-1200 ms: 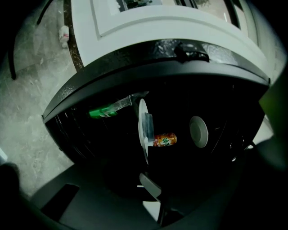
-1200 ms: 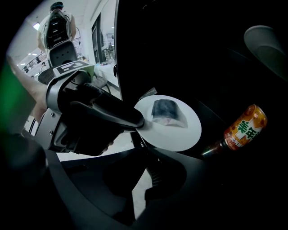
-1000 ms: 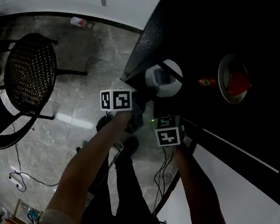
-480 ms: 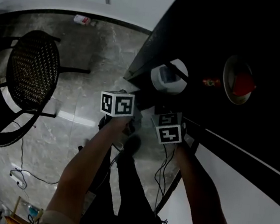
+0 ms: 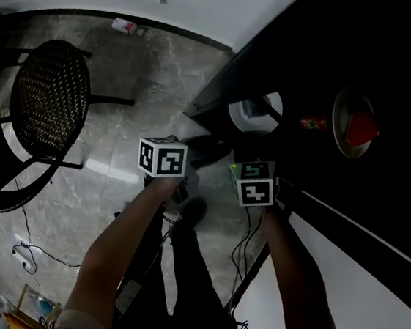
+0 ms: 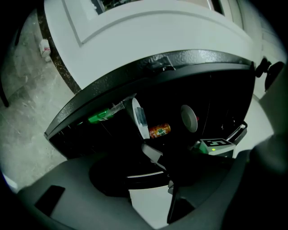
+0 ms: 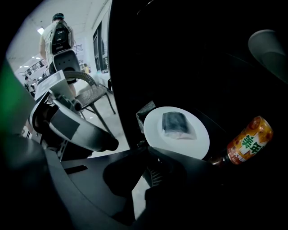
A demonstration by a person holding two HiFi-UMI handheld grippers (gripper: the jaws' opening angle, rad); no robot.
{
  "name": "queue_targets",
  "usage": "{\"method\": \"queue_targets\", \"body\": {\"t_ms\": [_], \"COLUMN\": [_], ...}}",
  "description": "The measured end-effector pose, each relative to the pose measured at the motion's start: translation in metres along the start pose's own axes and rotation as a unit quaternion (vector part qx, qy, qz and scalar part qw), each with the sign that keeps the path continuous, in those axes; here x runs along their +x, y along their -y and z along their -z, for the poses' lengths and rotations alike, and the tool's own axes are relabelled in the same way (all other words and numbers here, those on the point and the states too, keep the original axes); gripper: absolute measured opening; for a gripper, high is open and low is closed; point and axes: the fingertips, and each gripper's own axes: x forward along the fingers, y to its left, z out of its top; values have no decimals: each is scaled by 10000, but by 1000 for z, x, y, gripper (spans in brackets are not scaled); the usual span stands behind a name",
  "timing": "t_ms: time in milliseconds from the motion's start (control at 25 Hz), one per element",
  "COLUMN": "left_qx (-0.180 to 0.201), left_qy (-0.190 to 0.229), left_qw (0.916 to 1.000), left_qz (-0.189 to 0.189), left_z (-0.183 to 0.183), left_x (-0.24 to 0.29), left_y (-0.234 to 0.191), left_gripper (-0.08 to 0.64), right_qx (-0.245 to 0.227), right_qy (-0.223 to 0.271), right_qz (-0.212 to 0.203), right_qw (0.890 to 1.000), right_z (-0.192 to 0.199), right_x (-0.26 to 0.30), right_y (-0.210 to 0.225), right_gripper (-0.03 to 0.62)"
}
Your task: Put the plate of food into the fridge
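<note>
A white plate [image 5: 254,112] with a wrapped piece of food [image 7: 175,123] lies in the dark fridge [image 5: 394,63]. In the left gripper view the plate [image 6: 139,117] shows edge-on. My left gripper [image 6: 155,179] hangs just short of it; its jaws have just been opening and stand open with nothing between them. Its marker cube [image 5: 163,157] is over the floor by the fridge edge. My right gripper [image 7: 150,177] is shut and empty, just in front of the plate [image 7: 176,131]; its cube [image 5: 254,188] sits at the fridge front.
An orange bottle [image 5: 313,124] lies right of the plate, beyond it a bowl with something red [image 5: 353,129]. A green bottle [image 6: 101,117] is at the fridge's left. A wicker chair [image 5: 46,105] and cables [image 5: 22,250] are on the stone floor. A person [image 7: 58,40] stands far off.
My left gripper has drawn back from the plate toward me, and its cube has rolled a little. The plate stays in the fridge. The right gripper has shifted slightly.
</note>
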Motion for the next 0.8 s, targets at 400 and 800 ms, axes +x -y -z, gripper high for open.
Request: {"method": "queue_targets", "body": {"t_ms": [400,800], "left_qx": [-11,177], "left_qy": [-111,-187], "left_qw": [9999,9997], "left_qz": [-44,-53], "left_z": [4,-2], "left_x": [-17,-24], "left_y": [-10,-7], "left_gripper": [230,230], "right_qx": [188,508], "right_qy": [-137,-156], "right_qz": [136,183], "right_qw": [9996,9984], "right_z": [5,-1], "right_x": [9,14], "right_y": [21,30], "right_gripper": [21,21]}}
